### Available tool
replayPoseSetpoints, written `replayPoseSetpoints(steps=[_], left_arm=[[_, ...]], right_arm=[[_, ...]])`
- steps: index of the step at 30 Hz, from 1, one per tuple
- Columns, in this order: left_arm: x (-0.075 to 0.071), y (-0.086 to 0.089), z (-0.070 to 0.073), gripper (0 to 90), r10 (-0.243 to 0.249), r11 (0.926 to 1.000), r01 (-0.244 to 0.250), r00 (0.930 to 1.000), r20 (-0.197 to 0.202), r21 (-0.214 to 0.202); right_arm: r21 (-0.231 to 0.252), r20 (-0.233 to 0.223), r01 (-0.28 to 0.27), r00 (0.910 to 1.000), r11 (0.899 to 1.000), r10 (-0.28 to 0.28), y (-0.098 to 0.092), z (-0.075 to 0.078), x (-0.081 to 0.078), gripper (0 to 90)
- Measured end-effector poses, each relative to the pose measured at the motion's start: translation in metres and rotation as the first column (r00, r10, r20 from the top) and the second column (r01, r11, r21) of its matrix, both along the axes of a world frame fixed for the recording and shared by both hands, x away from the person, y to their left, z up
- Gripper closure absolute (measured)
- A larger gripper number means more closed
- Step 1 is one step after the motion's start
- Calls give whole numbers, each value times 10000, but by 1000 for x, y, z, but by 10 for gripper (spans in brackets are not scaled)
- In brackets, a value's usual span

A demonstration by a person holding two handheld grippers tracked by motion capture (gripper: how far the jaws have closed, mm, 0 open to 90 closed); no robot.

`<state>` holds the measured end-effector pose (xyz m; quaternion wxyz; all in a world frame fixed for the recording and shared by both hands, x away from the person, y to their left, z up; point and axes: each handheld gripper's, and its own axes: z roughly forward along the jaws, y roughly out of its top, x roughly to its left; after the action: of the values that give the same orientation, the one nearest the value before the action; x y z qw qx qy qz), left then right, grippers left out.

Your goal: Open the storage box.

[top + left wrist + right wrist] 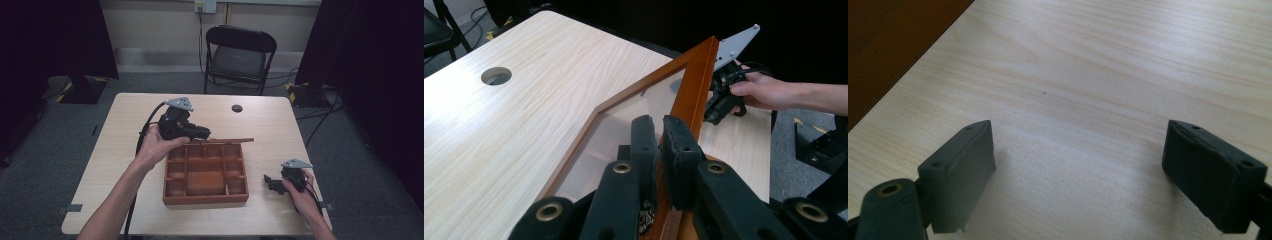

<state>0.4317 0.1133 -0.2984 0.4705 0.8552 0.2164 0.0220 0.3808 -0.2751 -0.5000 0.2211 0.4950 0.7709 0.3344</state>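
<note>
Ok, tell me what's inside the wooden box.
The wooden box shows a grid of small compartments around a larger central one, all apparently empty. The left gripper holds its glass-paned lid raised; the gripper and hand hide part of the back-left corner.

High view looking down over the table (125,125), left gripper view close along it, right gripper view nearly touching it

Each gripper (180,125) is black, with a grey three-cornered plate on top. Padded black jaws pivot on brass-coloured eyelets. A black cable (142,137) trails from the left unit.
</note>
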Motion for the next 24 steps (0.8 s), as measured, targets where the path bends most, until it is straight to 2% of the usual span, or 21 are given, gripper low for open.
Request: replayPoseSetpoints(steps=[13, 19, 24], left_arm=[[4, 2, 0, 844, 18, 9997, -19, 10000, -37, -253], [6, 2, 1, 845, 39, 9997, -39, 10000, 11, -224], [7, 4, 1, 846, 86, 9991, -86, 10000, 17, -421]], right_arm=[[1, 7, -37, 10000, 10000, 37, 0, 0, 0, 132], [0, -1, -37, 10000, 10000, 37, 0, 0, 0, 132], [3, 0, -34, 10000, 10000, 34, 0, 0, 0, 132]])
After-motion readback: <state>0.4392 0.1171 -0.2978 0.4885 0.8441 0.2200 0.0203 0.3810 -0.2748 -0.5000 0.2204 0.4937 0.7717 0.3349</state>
